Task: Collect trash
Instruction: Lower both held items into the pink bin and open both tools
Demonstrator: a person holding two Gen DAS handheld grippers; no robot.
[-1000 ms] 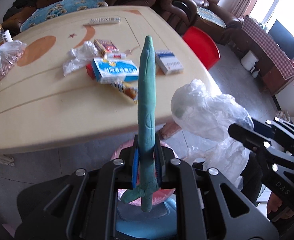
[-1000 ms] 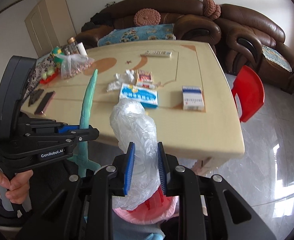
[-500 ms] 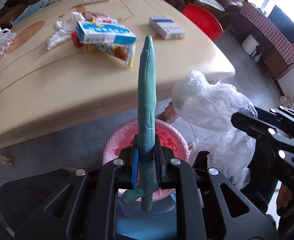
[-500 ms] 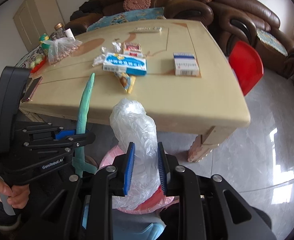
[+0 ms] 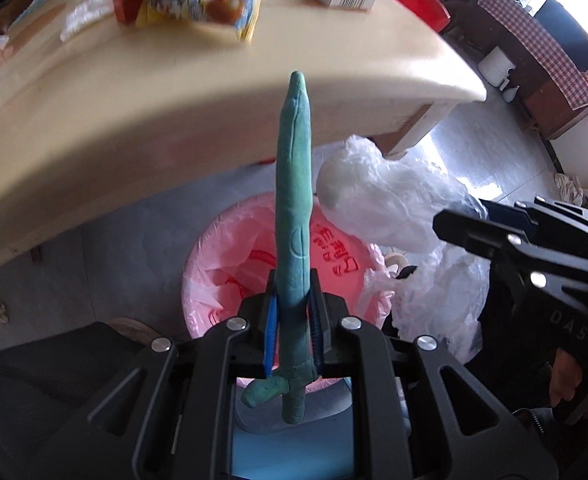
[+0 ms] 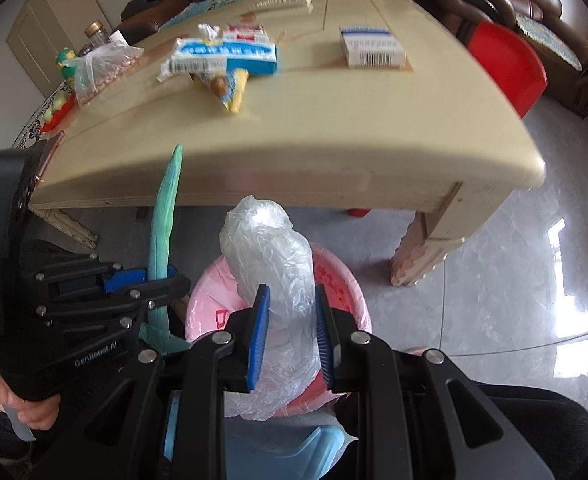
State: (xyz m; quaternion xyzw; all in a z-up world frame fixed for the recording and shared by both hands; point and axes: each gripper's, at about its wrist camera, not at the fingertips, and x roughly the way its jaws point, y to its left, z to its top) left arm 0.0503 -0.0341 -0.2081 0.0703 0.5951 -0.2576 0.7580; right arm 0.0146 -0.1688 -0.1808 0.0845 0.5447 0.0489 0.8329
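My left gripper (image 5: 293, 312) is shut on a long green toy sword (image 5: 294, 184), gripped near its hilt with the blade pointing away. It hangs over a bin lined with a pink bag (image 5: 230, 280). My right gripper (image 6: 290, 320) is shut on a crumpled clear plastic bag (image 6: 270, 256), held above the same pink-lined bin (image 6: 341, 284). The left gripper (image 6: 162, 284) with the sword (image 6: 166, 216) shows at the left of the right wrist view; the right gripper (image 5: 453, 224) and the plastic bag (image 5: 381, 200) show at the right of the left wrist view.
The beige table (image 6: 333, 136) stands just beyond the bin, with a blue-white box (image 6: 226, 58), a yellow wrapper (image 6: 234, 88), a white box (image 6: 373, 46) and a bag of nuts (image 6: 102, 68) on it. A red chair (image 6: 505, 68) and brown sofas lie behind. A table leg (image 6: 425, 248) stands right of the bin.
Both grippers have sunk from table-top height to below the table edge, over the pink-lined bin, which now shows much more. Both still hold their items.
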